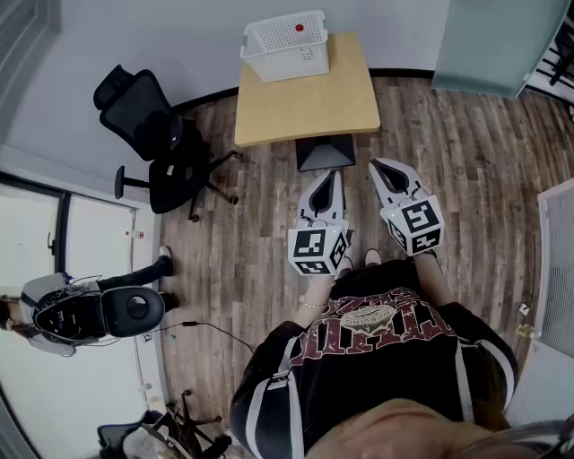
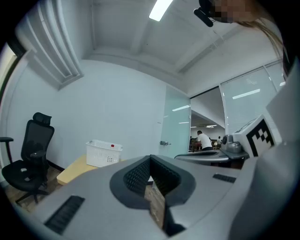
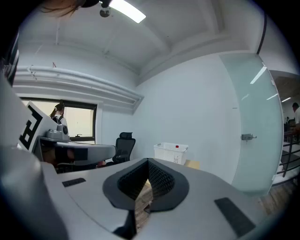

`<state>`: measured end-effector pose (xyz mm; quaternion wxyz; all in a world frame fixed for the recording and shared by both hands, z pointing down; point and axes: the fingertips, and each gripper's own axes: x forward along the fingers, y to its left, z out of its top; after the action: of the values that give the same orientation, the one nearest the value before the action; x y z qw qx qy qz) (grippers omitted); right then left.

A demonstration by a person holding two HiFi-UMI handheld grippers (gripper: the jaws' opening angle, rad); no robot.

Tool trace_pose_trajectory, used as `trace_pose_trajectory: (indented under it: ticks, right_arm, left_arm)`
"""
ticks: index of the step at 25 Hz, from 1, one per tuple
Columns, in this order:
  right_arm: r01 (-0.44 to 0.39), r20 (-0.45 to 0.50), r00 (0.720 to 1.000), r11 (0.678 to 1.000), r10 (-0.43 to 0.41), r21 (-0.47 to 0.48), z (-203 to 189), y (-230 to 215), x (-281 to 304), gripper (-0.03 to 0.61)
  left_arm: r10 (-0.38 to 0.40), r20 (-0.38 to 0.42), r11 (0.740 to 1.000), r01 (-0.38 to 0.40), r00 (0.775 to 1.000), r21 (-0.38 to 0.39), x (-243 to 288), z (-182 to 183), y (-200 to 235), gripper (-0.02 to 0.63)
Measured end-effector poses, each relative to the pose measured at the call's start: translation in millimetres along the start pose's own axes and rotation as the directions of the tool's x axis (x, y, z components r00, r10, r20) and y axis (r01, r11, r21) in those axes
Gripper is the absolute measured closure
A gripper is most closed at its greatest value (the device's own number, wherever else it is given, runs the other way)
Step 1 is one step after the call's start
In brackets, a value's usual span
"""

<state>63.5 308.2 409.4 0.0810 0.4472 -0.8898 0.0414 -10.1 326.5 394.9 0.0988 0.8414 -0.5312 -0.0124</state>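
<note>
a wood-plank floor spreads under a person standing before a pale wooden table, whose near edge lies just ahead of both hand-held tools; a black office chair stands off to the left of it, well apart from either tool. at the table's far end sits a white slotted basket, its long side running across the line of view and skewed slightly, with a small red thing showing inside it near the back rim. the basket lies straight ahead and a touch to the left of the pair, with most of the bare tabletop between. the left gripper and the right gripper are held side by side in front of the person's chest, both nosed toward the table and hanging over the floor near its dark base. the left one looks the nearer to the basket, by a narrow margin. in the left gripper view the jaws are pressed together at the tip with nothing between them, the basket appearing beyond and to the left; the right gripper view shows the same, tips together and empty, the basket just past them.
</note>
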Motion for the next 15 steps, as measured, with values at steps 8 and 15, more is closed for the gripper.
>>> trace_pose_trajectory:
  ticks: [8, 15]
  right_arm:
    - [-0.028, 0.007, 1.000, 1.000, 0.028, -0.011, 0, -8, 4, 0.561]
    - [-0.070, 0.018, 0.997, 0.998, 0.070, -0.004, -1, -14, 6, 0.561]
  left_arm:
    - [0.016, -0.007, 1.000, -0.016, 1.000, 0.014, 9, -3, -4, 0.568]
    - [0.040, -0.005, 0.999, -0.040, 0.999, 0.009, 18, -6, -8, 0.568]
